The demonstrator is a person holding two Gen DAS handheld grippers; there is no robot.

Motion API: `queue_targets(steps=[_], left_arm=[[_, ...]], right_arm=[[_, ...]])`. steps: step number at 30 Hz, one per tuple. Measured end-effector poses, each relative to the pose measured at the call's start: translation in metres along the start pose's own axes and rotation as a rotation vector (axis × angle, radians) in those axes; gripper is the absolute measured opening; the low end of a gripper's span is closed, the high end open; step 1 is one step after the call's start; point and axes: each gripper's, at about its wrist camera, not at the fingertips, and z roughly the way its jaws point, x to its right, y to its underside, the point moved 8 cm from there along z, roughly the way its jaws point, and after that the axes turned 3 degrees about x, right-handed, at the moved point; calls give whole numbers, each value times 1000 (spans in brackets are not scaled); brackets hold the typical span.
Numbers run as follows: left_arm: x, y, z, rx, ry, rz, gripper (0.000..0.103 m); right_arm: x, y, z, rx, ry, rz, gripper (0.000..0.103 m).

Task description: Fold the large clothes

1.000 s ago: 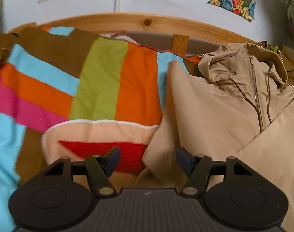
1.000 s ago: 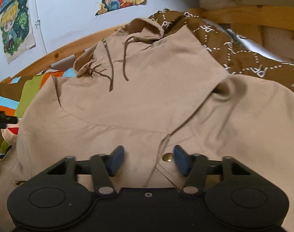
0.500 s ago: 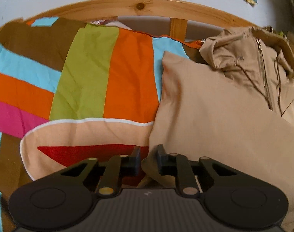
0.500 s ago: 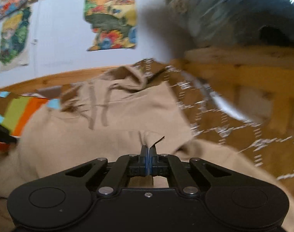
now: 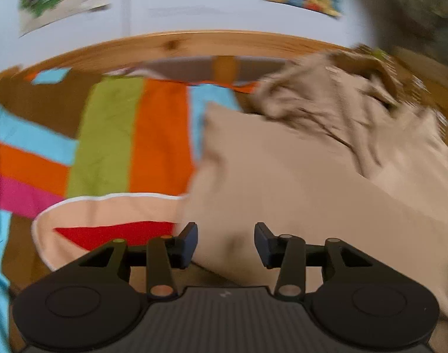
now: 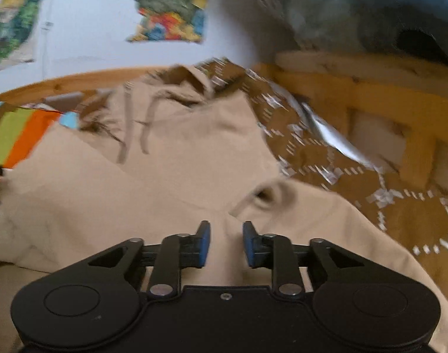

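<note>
A large beige hooded jacket (image 5: 297, 182) lies on the bed, its hood (image 5: 321, 100) toward the headboard. In the left wrist view my left gripper (image 5: 226, 242) is open, its jaws on either side of the jacket's folded left edge. In the right wrist view the jacket (image 6: 153, 182) fills the middle, with the hood (image 6: 176, 85) and drawstrings at the far end. My right gripper (image 6: 226, 242) is open, with jacket cloth lying between and under its blue pads (image 6: 204, 244). Both views are blurred by motion.
A patchwork bedspread (image 5: 112, 147) in many colours covers the bed on the left. A brown patterned cloth (image 6: 356, 182) lies right of the jacket. A wooden headboard (image 5: 194, 44) and side rails (image 6: 371, 94) bound the bed. Posters hang on the white wall.
Both grippers were open a second ago, shut on the jacket cloth half a second ago, and now stand open again. The folded edge has been laid down.
</note>
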Motion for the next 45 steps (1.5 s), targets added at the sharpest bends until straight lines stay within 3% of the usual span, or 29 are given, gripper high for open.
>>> queue_targets(steps=[2,4,7,11,15,17,20,23,26,28,30,34,37,45], left_arm=[[17,7,1,-25,30,36,47],[29,16,6,-61,32,65,47],[36,34,23,-147,-40,145,46],[35,43,25,-110,-28,185,47],[29,46,22,-111,-20,157,51],[25,45,23,-122,-39,137,64],[16,45,22,-139,-48,91,68],[10,45,23,-161,-55,54,74],[7,47,22,-187,-86,35,83],[6,49,19,-202,-108,29,84],[4,51,15,-215,-123,16,84],[7,50,-1,-244,-155,20,87],[15,40,-25,-221,-150,33,93],[25,-33,-120,-151,-113,81,99]], right_arm=[[-18,-4,-7,16,-78,-35,43],[-35,-4,-10,13,-156,-70,46],[-57,8,-12,-37,-226,-142,47],[-56,36,9,-169,-137,-243,51],[-53,40,12,-145,-129,-248,55],[-55,39,11,-135,-123,-261,55],[-51,30,2,-93,-130,-211,53],[-54,17,-6,-46,-188,-172,54],[-62,28,0,-105,-216,-184,54],[-63,42,8,-169,-188,-223,54],[-63,43,7,-158,-178,-234,57],[-54,35,2,-170,-166,-183,58],[-46,22,-7,-154,-185,-101,63],[-20,1,-36,-87,-169,14,86]])
